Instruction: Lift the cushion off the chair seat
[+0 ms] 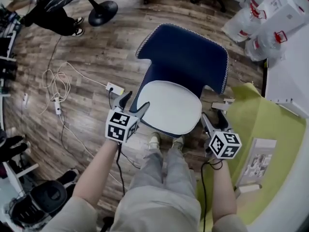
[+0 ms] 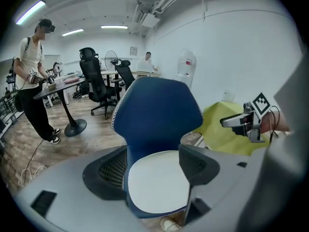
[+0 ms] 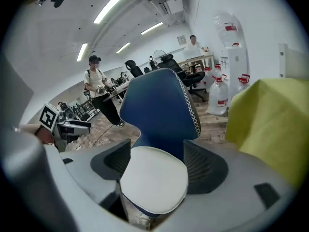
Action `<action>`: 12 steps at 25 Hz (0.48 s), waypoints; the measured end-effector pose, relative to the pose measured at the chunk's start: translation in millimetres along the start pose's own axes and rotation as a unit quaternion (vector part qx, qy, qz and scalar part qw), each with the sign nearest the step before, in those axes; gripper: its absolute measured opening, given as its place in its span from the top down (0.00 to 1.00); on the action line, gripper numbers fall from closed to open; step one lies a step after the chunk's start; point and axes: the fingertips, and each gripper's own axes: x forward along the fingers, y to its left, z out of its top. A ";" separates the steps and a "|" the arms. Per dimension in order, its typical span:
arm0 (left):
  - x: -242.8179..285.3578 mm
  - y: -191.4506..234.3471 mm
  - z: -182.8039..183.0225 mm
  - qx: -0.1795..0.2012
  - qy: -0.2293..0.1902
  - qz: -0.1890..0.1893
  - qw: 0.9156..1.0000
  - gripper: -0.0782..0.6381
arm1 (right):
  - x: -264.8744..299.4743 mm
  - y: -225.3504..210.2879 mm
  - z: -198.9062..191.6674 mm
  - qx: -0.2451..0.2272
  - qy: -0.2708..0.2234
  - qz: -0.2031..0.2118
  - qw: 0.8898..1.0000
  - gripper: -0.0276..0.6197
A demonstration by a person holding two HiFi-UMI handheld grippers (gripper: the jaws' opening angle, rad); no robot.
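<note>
A blue chair (image 1: 183,52) stands in front of me with a round white cushion (image 1: 169,108) lying on its seat. My left gripper (image 1: 133,104) is open at the cushion's left edge, just off the seat. My right gripper (image 1: 214,117) is open at the cushion's right front edge, a little apart from it. In the left gripper view the cushion (image 2: 159,182) shows beyond the wide jaws of the left gripper (image 2: 154,170), with nothing between them. The right gripper view has the cushion (image 3: 154,180) likewise ahead of the open right gripper (image 3: 157,166).
A white power strip (image 1: 115,88) and loose cables (image 1: 55,83) lie on the wood floor at the left. A yellow-green cloth (image 1: 260,129) covers a surface close on the right. Water bottles (image 1: 251,28) stand at the far right. A person (image 2: 31,81) stands by a round-base table (image 1: 102,12).
</note>
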 end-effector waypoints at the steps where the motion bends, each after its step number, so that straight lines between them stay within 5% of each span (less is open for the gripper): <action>1: 9.6 2.2 -8.3 -0.003 0.007 -0.001 1.000 0.43 | 8.1 -3.4 -8.7 -0.003 0.007 0.003 1.000 0.44; 12: 111.1 36.8 -124.5 -0.068 0.096 0.009 0.993 0.43 | 83.4 -40.5 -98.1 0.025 0.028 0.004 0.999 0.40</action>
